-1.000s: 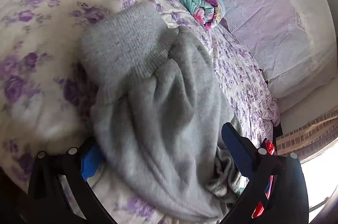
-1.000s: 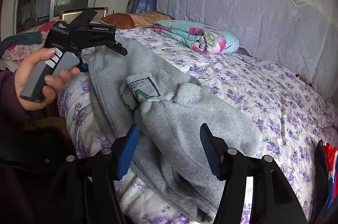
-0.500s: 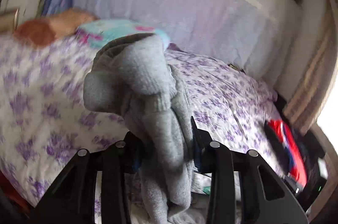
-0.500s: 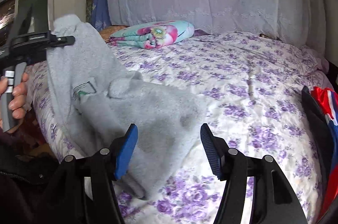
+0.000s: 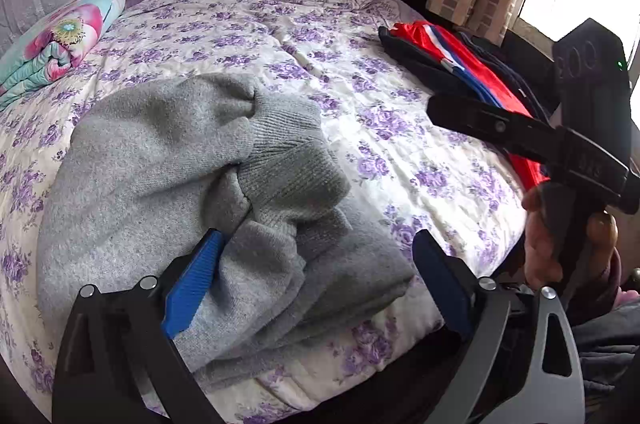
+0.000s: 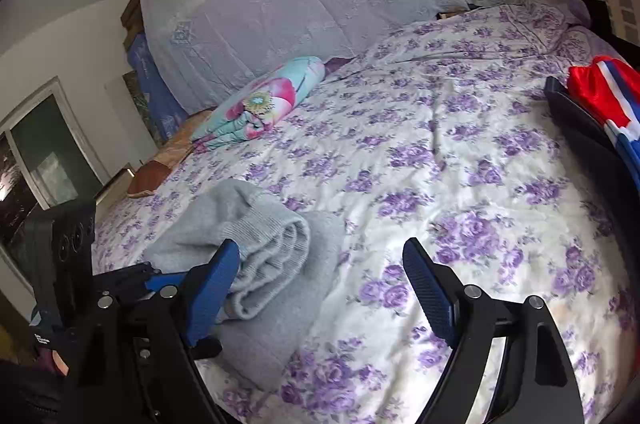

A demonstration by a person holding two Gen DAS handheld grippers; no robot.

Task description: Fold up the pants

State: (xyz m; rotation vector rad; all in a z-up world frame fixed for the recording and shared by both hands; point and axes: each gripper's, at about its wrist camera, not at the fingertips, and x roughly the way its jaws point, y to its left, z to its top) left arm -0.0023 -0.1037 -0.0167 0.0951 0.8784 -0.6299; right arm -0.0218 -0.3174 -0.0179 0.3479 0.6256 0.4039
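Grey pants (image 5: 168,192) lie bundled on the floral bedspread (image 5: 400,152), near its front edge. In the left wrist view the left gripper (image 5: 316,276) has its jaws spread wide with nothing pinched; the bundle sits between and just ahead of them, its near folded edge spanning most of the gap and touching the left blue pad. The bundle's long axis runs from that near edge diagonally away and to the left of the jaws (roughly toward the far left corner of the bed). A ribbed cuff (image 5: 292,160) is folded over on top, its open end pointing right and slightly away from the jaws. In the right wrist view the right gripper (image 6: 320,288) is also spread, holding nothing; the pants (image 6: 256,252) lie at and beyond its left pad, with the rolled ribbed end facing the gap between the jaws, and bare bedspread (image 6: 460,164) lies ahead of the right pad. The left gripper's black body is visible at the far left of this view, touching the bundle. A rolled floral quilt (image 6: 260,104) rests well beyond the jaws, far left. Red, white and blue clothing (image 5: 460,64) lies beyond the right pad at the bed's right edge.
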